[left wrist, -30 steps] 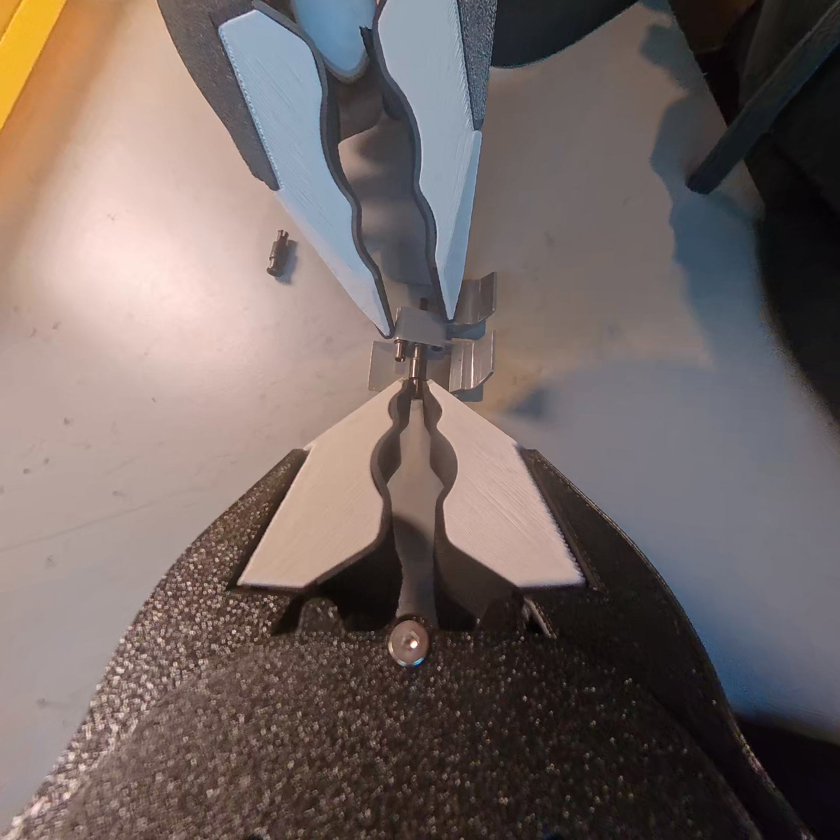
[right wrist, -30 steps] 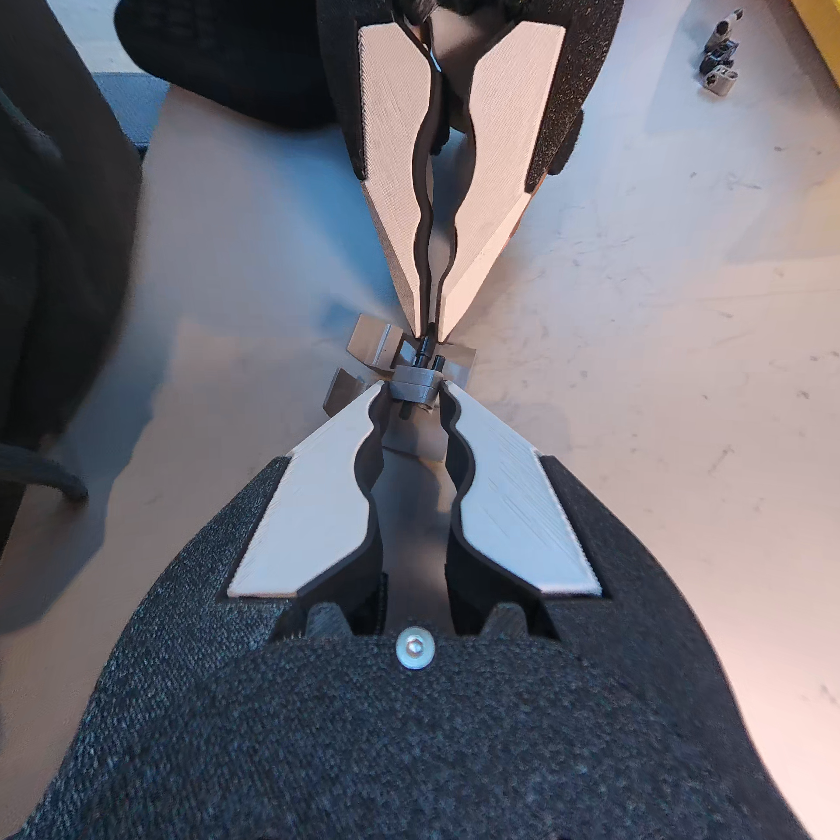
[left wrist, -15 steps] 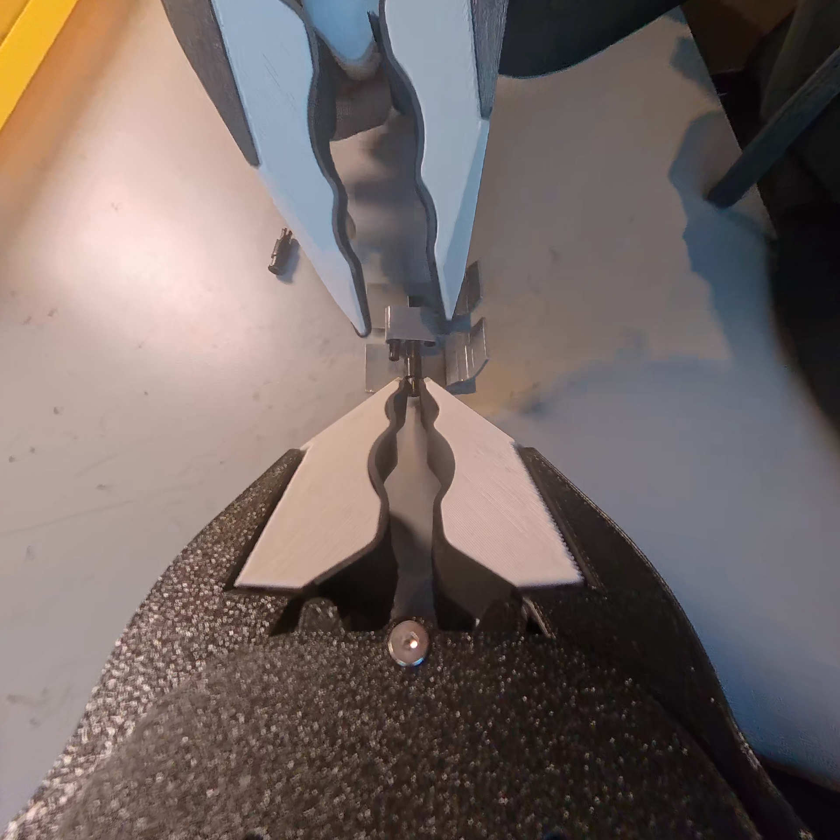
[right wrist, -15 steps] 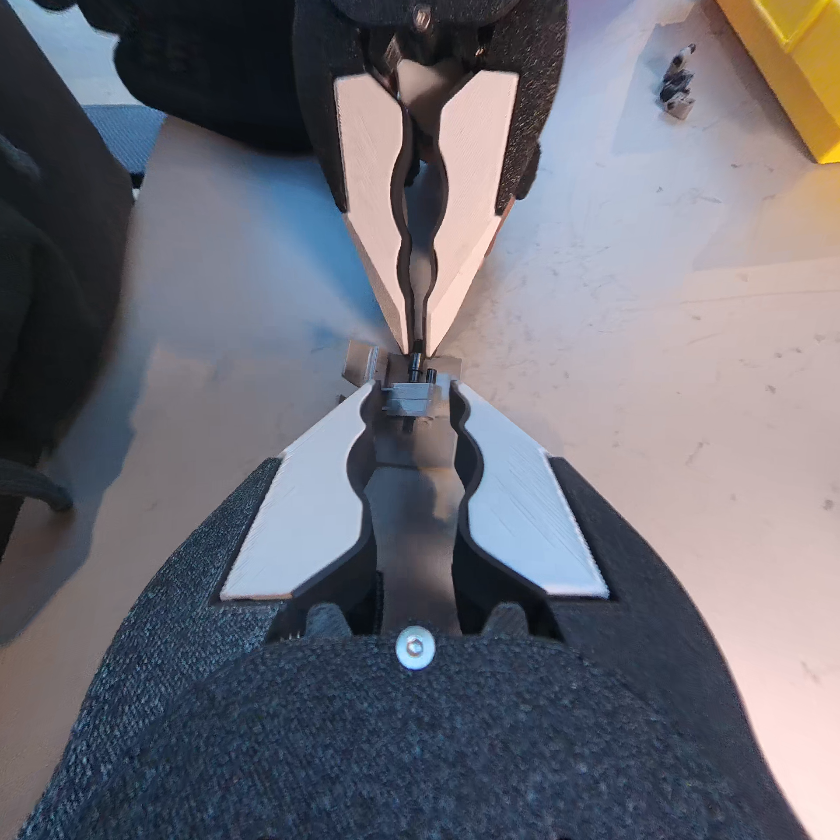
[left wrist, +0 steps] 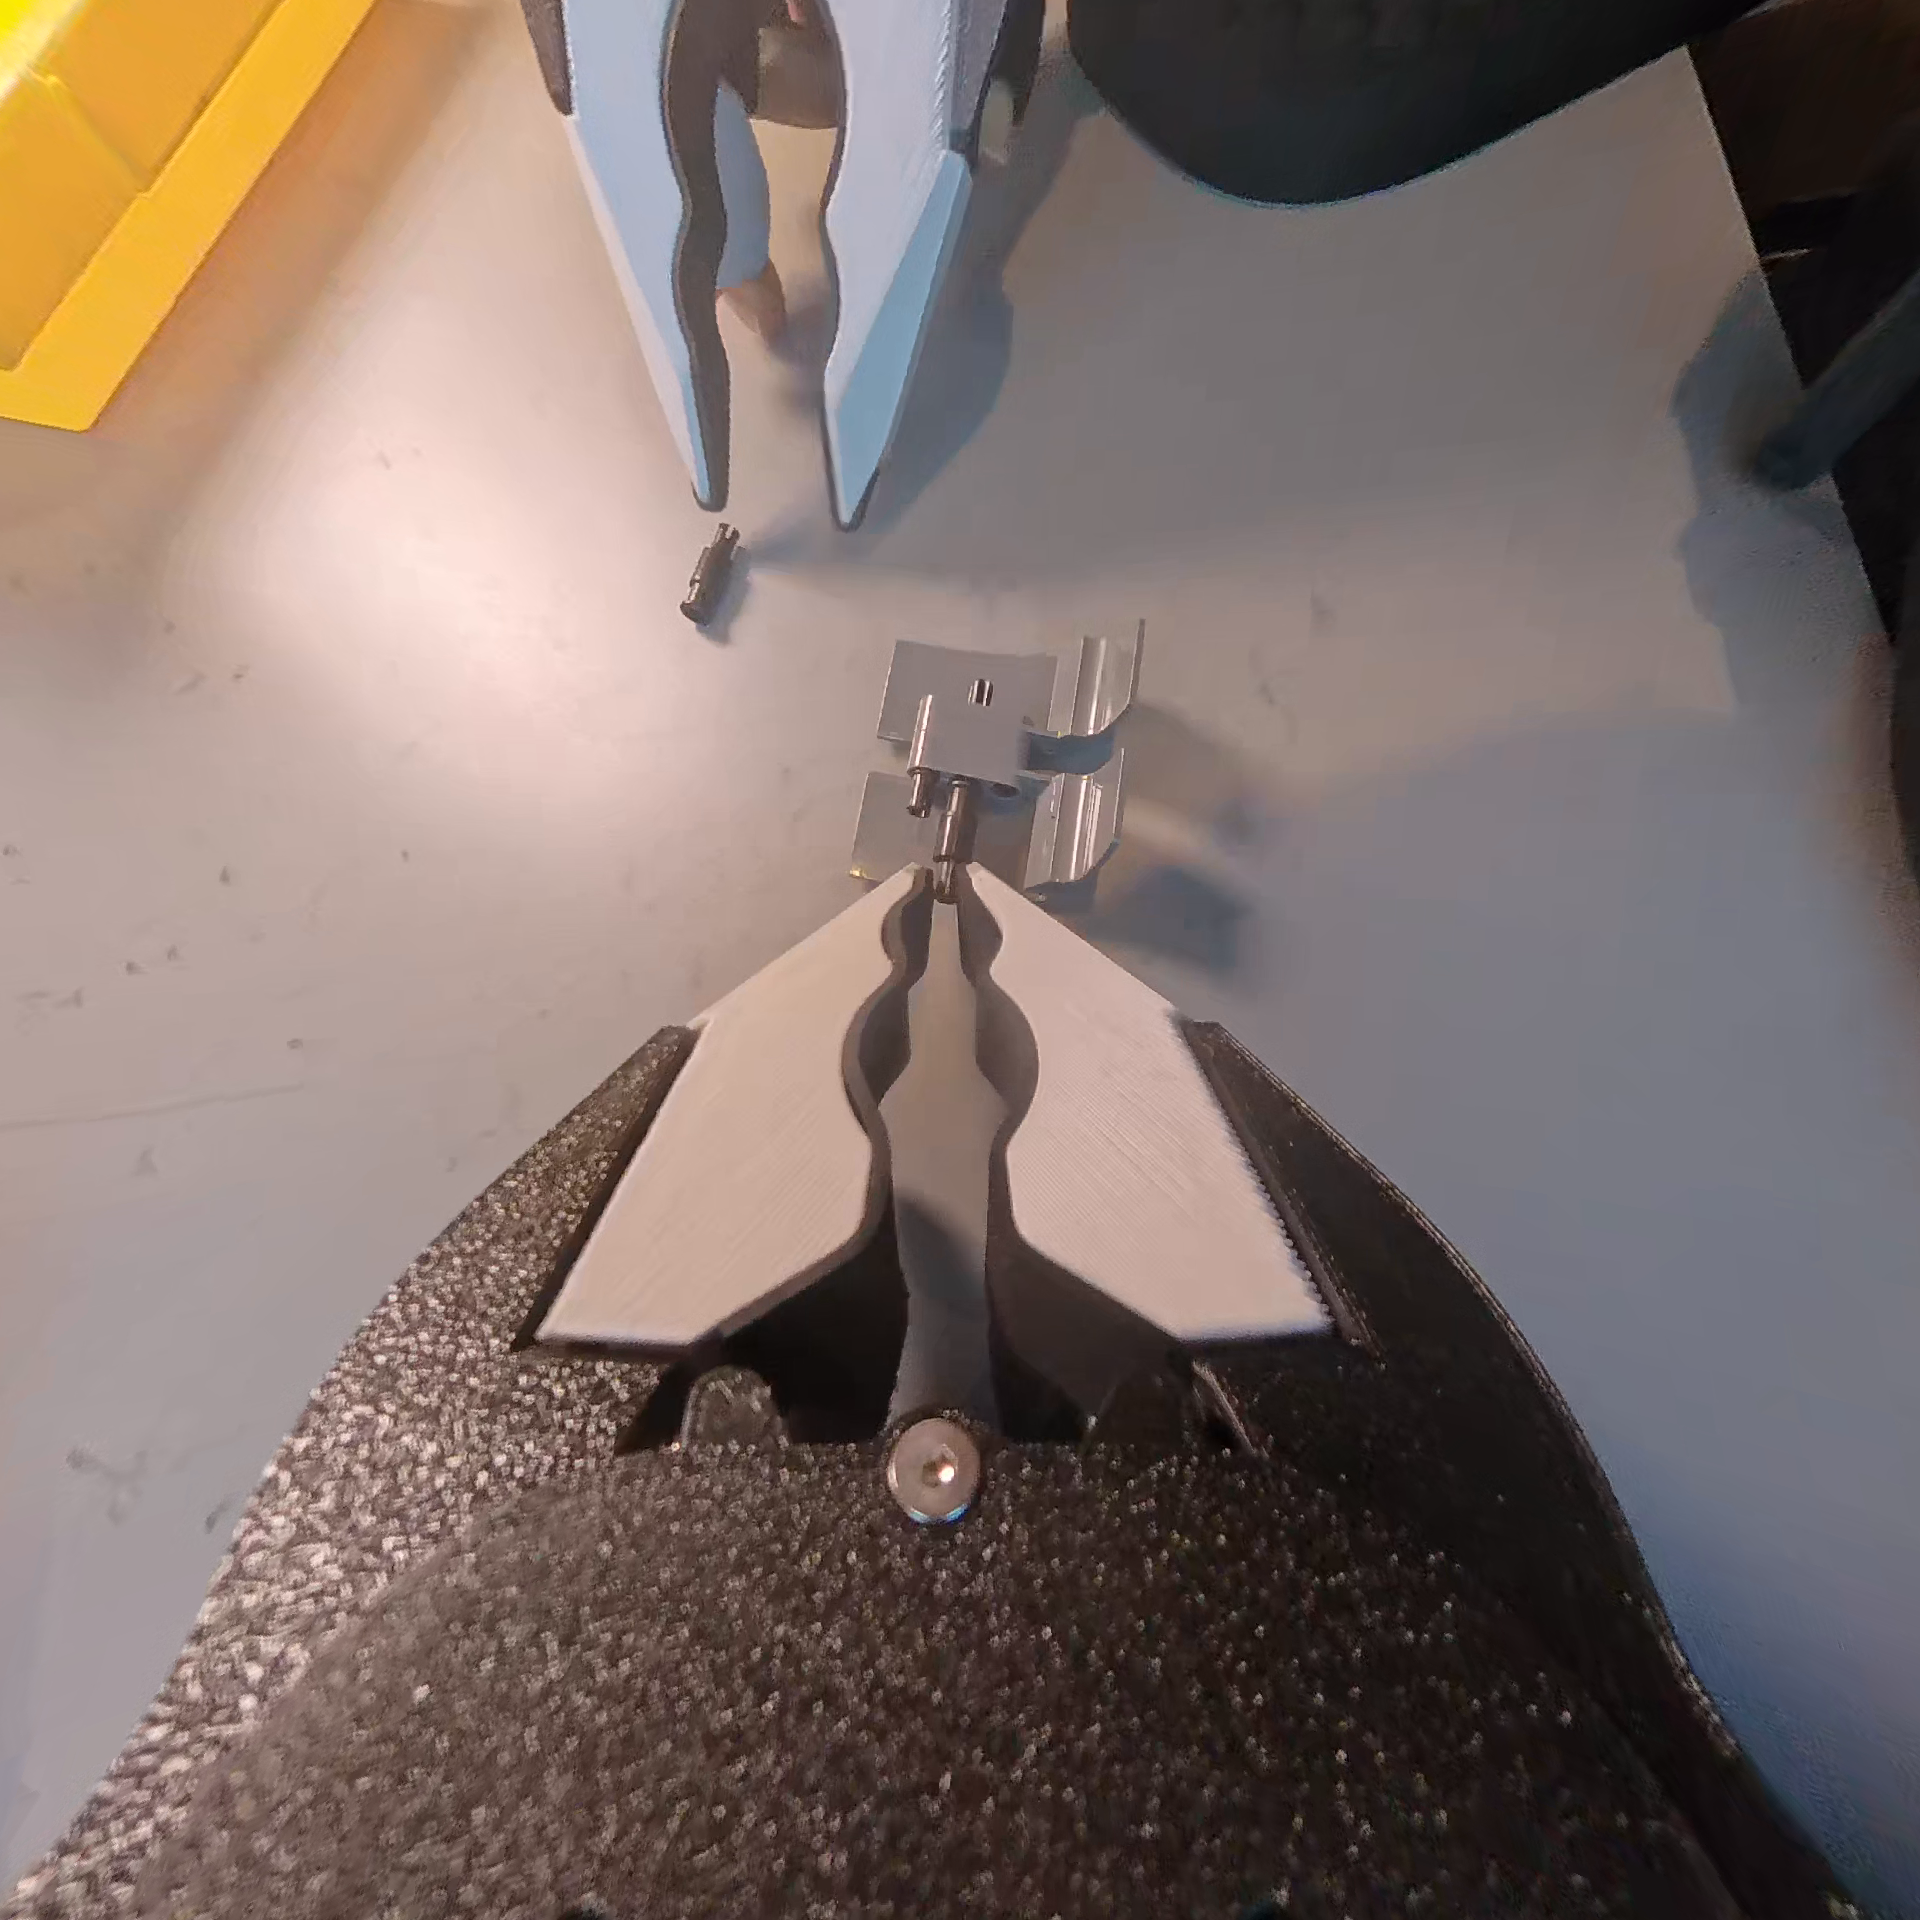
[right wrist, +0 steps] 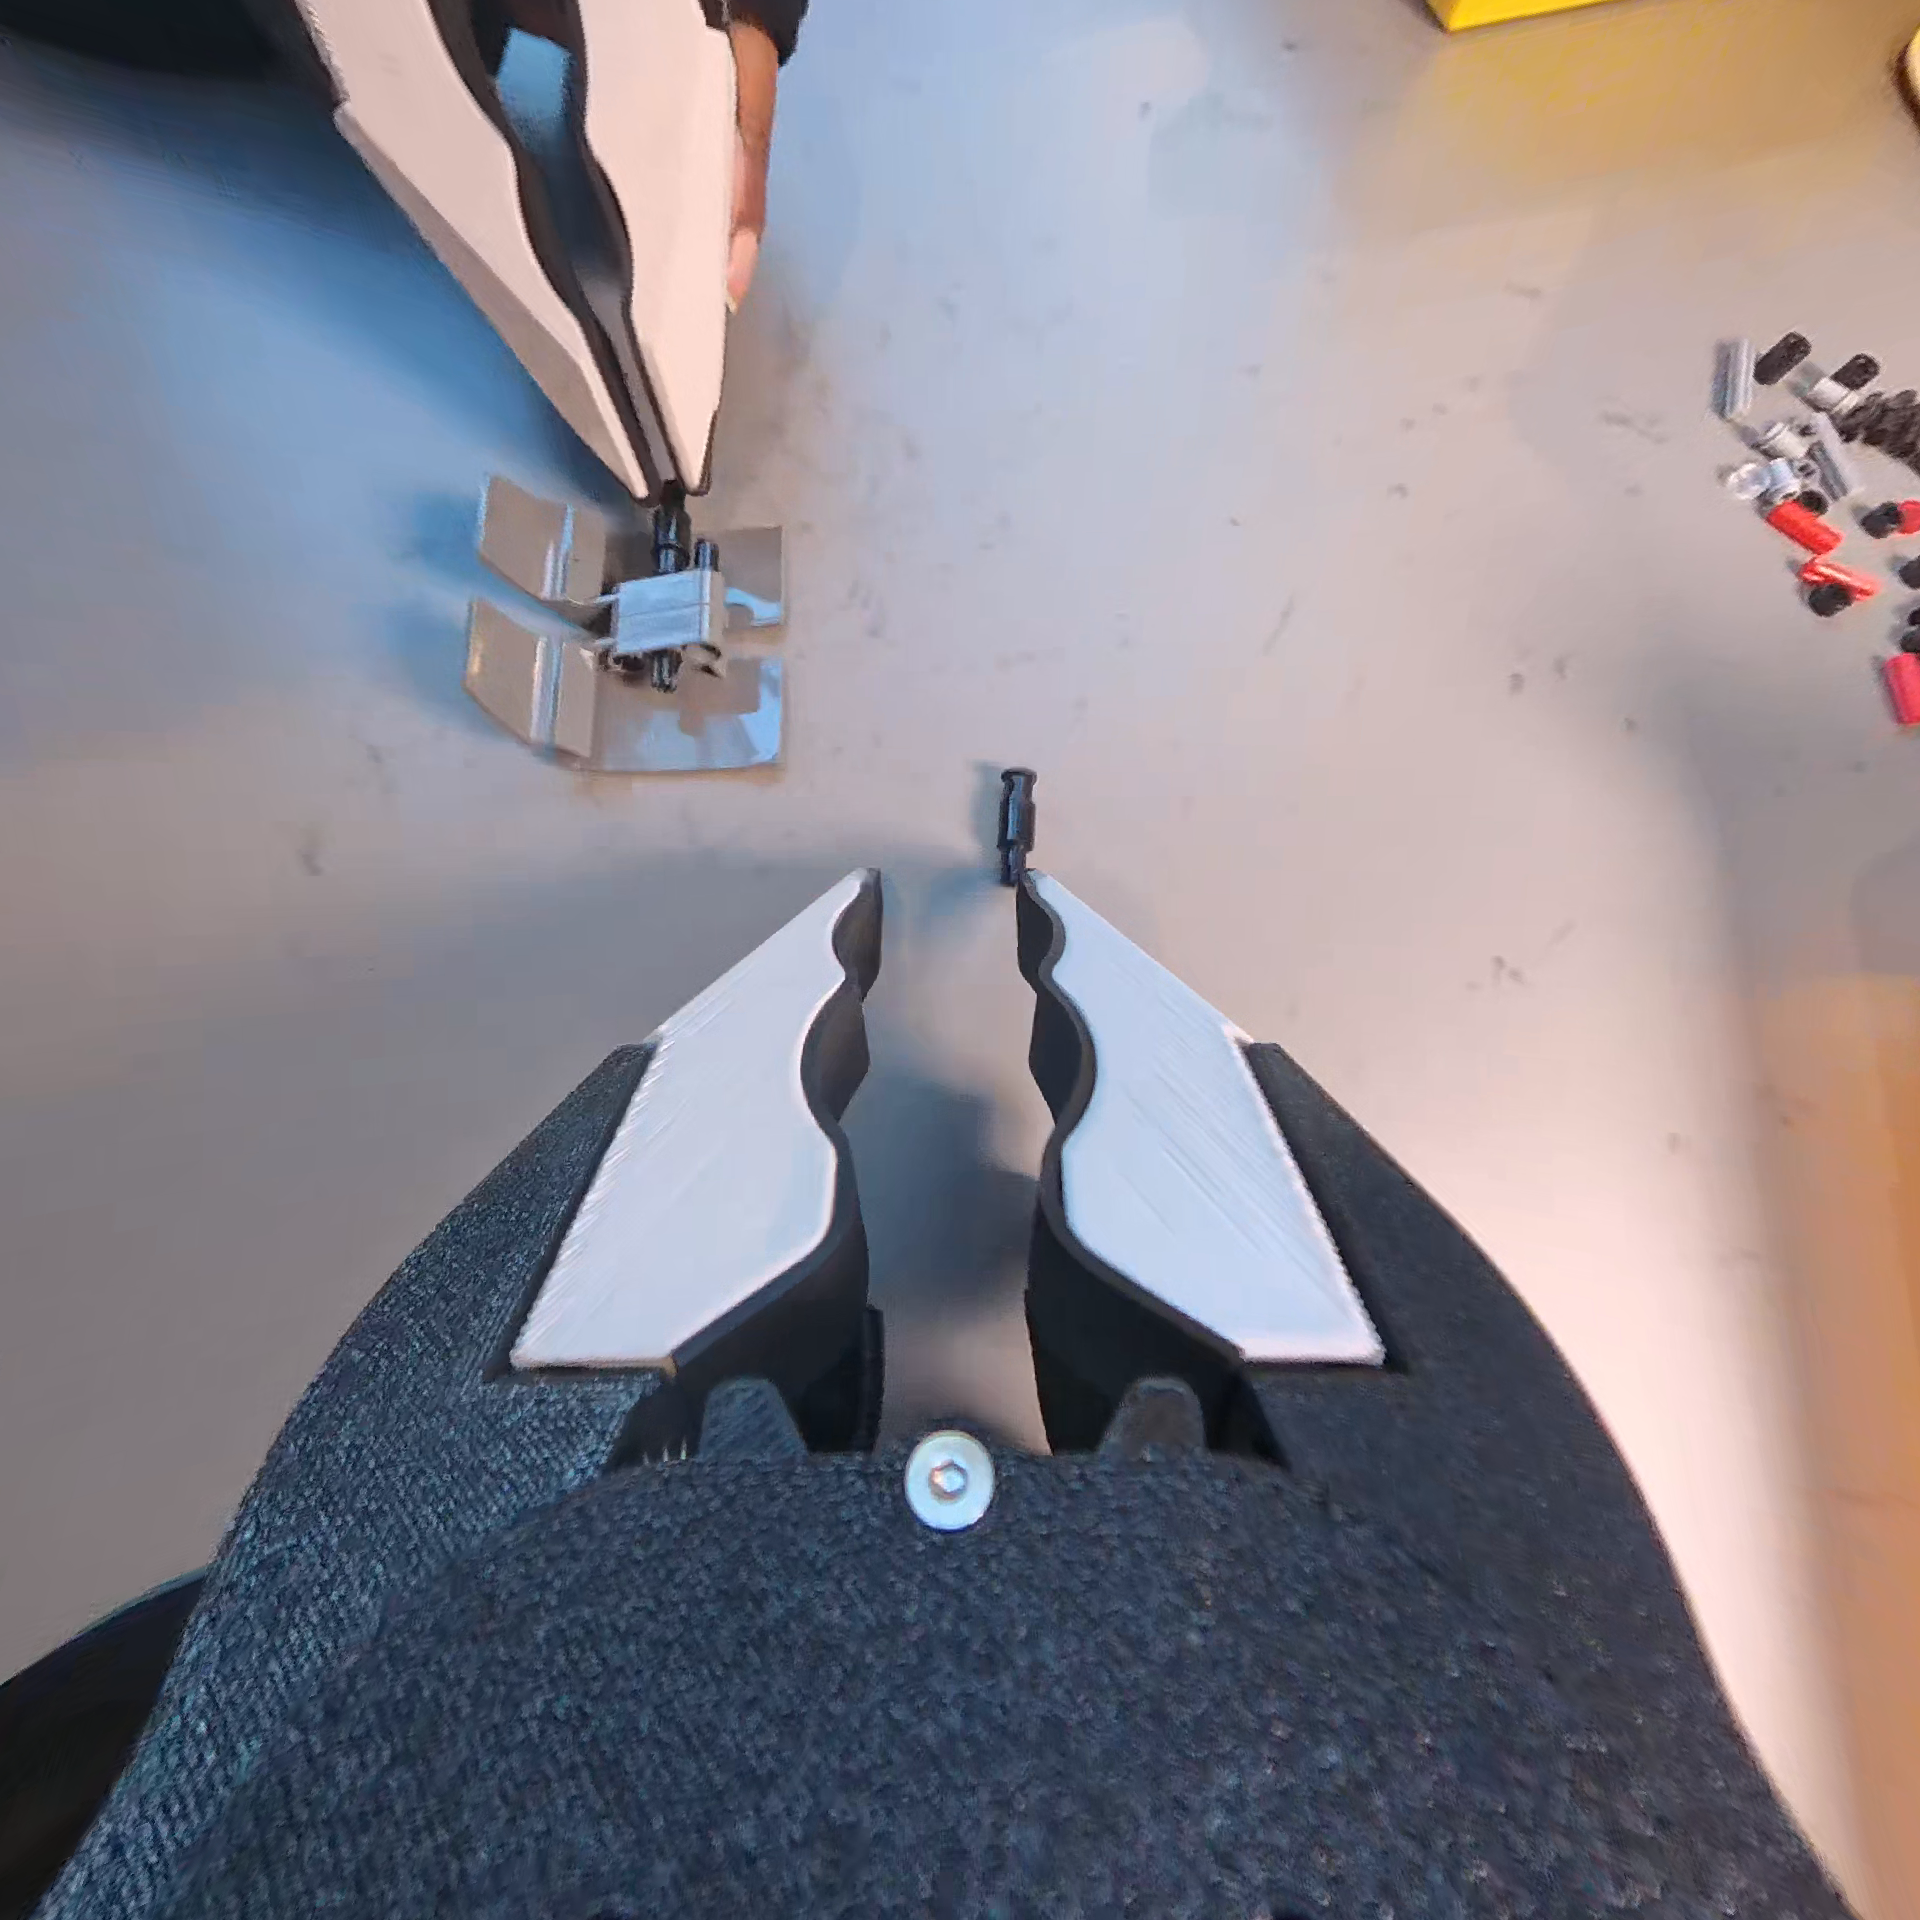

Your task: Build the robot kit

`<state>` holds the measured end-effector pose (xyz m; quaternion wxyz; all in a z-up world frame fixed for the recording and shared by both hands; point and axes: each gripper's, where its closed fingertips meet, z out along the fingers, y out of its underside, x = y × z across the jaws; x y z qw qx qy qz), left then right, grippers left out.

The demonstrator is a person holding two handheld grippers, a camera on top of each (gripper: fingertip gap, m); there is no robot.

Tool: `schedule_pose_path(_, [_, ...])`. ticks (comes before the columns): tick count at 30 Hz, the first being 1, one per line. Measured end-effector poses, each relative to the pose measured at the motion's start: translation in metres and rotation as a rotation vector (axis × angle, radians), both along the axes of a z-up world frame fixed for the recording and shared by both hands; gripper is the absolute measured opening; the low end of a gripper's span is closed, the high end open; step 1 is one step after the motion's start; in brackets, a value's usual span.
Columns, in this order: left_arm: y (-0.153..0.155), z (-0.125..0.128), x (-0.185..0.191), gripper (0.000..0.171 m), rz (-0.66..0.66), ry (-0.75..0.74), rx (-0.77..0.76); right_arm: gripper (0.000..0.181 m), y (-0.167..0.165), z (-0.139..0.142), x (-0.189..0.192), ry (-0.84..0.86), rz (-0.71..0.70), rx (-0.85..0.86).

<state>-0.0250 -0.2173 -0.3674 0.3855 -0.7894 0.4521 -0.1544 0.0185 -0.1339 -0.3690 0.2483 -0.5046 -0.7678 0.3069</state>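
Left wrist view showed a small grey assembly (left wrist: 971,743) lying on the table (left wrist: 364,935): a grey block carrying two dark pins, seated on pale flat panels. The left gripper (left wrist: 943,871) was closed down to a thin slit at its tips, pinching the outer end of one pin (left wrist: 951,826) that projected from the block. The block itself was not between the fingers.

In the right wrist view the same assembly (right wrist: 634,623) sat to the upper left, with the left gripper (right wrist: 670,488) coming down onto its pin from above.

A loose black pin (left wrist: 712,571) lay on the table, apart from the assembly. The right gripper (right wrist: 948,883) stood with its jaws moderately apart and nothing between them. Its right-hand fingertip (right wrist: 1039,894) was just beside the near end of the loose pin (right wrist: 1016,821); contact could not be confirmed. In the left wrist view the right gripper (left wrist: 777,504) pointed down at the table, the loose pin just beside its tips.

A scatter of small grey, black and red parts (right wrist: 1829,499) lay well apart at the right edge. A yellow bin (left wrist: 94,208) stood at the far corner.
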Motion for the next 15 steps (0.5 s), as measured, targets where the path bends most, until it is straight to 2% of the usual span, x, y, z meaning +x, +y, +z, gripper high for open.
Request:
schedule_pose_path(10, [0.009, 0.0, 0.007, 0.005, 0.028, 0.0, 0.027, 0.016, 0.007, -0.005, -0.019, -0.059, 0.002, 0.046])
schedule_pose_path(15, [0.007, 0.012, 0.004, 0.011, 0.038, -0.091, 0.03, 0.007, 0.003, -0.004, -0.018, -0.035, 0.031, 0.054])
